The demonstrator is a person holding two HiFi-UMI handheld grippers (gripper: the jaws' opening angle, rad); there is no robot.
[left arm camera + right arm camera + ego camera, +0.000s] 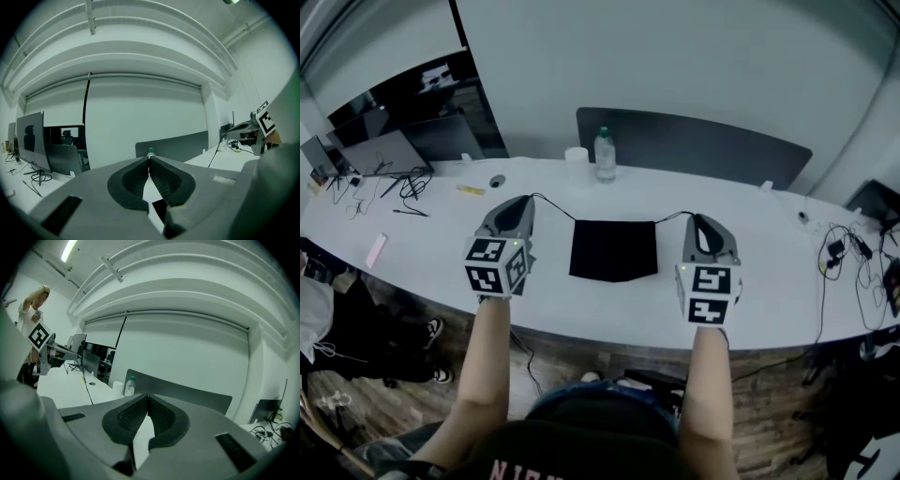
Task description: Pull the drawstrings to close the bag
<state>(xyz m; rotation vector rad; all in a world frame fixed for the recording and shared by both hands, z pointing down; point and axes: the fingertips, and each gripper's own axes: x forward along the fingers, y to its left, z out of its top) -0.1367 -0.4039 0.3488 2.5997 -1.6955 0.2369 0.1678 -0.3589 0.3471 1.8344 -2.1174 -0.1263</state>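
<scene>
Bag [614, 249], mouth ungathered; left gripper [528, 199], right gripper [697, 217] flanking bag, each clamped on a drawstring [553, 203]; cinching judged mostly left

grey left gripper [528, 200] and right gripper [696, 217], black-and-white marker cubes [497, 266], dark fingers [165, 180], black top [581, 452], perhaps lettered

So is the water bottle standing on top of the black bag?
No, the water bottle stands on the white table beyond the black bag, with bare tabletop showing between them.
</scene>
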